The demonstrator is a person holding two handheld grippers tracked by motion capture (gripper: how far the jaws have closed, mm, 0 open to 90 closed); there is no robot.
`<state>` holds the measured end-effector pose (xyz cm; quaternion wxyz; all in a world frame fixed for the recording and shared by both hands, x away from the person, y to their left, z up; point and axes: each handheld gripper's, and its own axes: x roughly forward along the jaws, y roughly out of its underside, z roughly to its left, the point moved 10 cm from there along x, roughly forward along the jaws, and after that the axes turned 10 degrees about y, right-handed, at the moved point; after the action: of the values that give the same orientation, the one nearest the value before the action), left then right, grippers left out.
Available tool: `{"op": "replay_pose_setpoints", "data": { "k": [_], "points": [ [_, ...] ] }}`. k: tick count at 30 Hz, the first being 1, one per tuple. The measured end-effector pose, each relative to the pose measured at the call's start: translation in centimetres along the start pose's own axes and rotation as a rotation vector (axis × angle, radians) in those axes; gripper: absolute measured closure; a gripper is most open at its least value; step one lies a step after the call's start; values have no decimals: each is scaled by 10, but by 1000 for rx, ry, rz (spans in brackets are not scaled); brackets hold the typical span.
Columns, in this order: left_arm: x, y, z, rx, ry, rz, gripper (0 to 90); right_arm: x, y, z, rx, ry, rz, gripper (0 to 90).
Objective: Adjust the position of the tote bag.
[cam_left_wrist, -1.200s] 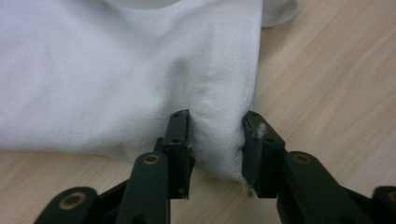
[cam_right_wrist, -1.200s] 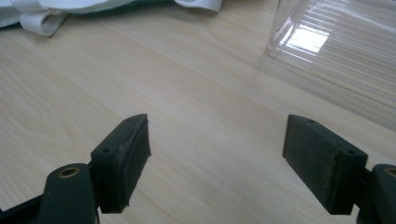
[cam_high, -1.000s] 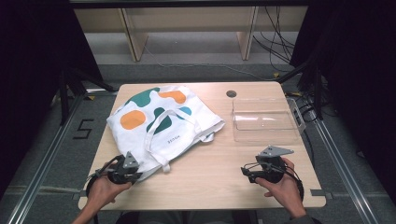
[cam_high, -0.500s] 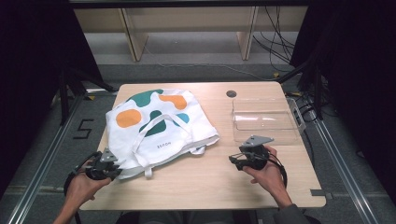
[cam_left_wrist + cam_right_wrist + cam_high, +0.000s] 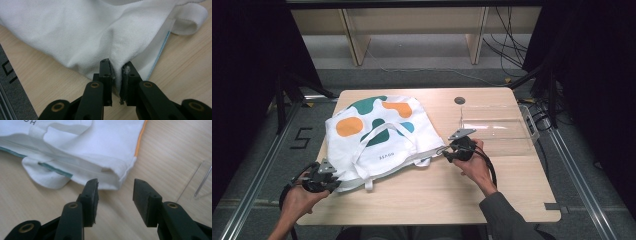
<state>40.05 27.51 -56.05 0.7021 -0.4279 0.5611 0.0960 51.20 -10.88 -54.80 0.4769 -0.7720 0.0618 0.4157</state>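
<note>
Tote bag (image 5: 374, 135): white cloth, printed with orange and teal blotches, small dark lettering near the mouth, two white strap handles looped across the front. Lies flat on the left half of the wooden table (image 5: 492, 195), mouth edge turned toward the person, one strap end hanging past the near hem.

At the left, near corner of the bag pinched in the left gripper (image 5: 333, 181); in the left gripper view (image 5: 117, 75), jaws nearly together with a fold of white fabric clamped between the pads, cloth rising in a taut ridge from the pinch, thin blue trim along the seam to the right.

Further right, right gripper (image 5: 446, 155) just beside the bag's other near corner, at the table's middle. In the right gripper view (image 5: 115, 192), jaws apart, having just been closing, pads bare; folded corner with an orange-edged seam just ahead of the tips, touching neither jaw.

At the far right, clear plastic tray (image 5: 497, 127), well apart from the bag.
</note>
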Motion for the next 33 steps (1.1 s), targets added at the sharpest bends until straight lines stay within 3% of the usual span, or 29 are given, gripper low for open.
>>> {"op": "replay_pose_setpoints", "data": {
  "k": [3,5,6,8,10,11,13,14,16,17,19,20,21,22,25,26,27,28,29,31,33],
  "points": [
    [1,-1,0,-7,3,-8,800,14,-6,-1,-4,23,-15,570],
    [0,0,0,-9,4,-2,800,15,-5,-1,-20,18,10,570],
    [2,-2,0,-33,-10,-26,800,23,-7,0,-28,31,3,574],
    [2,-1,1,-12,-5,-15,802,29,-11,3,-48,39,-20,647],
    [3,-1,1,-19,8,-12,803,29,-12,4,-70,44,-11,695],
    [2,-1,1,-18,7,-10,804,31,-14,1,-157,82,-12,774],
    [1,-1,2,-15,8,-17,805,30,-15,0,-156,84,-9,795],
    [3,-3,1,-41,17,-39,805,27,-14,1,-163,72,6,811],
    [0,0,3,-17,11,-22,807,23,-14,2,-187,63,5,821],
    [-3,0,6,-14,-9,-29,811,16,-12,6,-203,48,19,822],
    [-3,1,6,-15,0,-27,813,11,-10,8,-215,46,26,822],
    [-4,2,7,-24,-14,-28,817,-3,-3,17,-221,10,37,822],
    [-4,2,8,-26,-1,-38,817,-3,-3,17,-221,10,37,822],
    [-5,2,9,-32,-10,-46,820,-18,3,21,-218,16,35,821],
    [-5,1,8,-26,-2,-45,825,-32,10,29,-226,-2,24,820],
    [-3,-1,3,-35,8,-60,826,-46,18,34,-226,-12,15,819],
    [-3,-1,3,-35,8,-60,828,-51,21,35,-267,-30,-5,819],
    [-2,-4,0,-48,16,-81,828,-51,21,35,-267,-30,-5,819],
    [-2,-7,-4,-48,24,-94,828,-59,27,36,-220,-20,12,818],
    [-1,-10,-13,-42,52,-105,828,-71,37,35,-217,-2,9,819],
    [1,-13,-19,-23,58,-102,828,-87,56,37,-186,-16,37,816]
  ]
}}
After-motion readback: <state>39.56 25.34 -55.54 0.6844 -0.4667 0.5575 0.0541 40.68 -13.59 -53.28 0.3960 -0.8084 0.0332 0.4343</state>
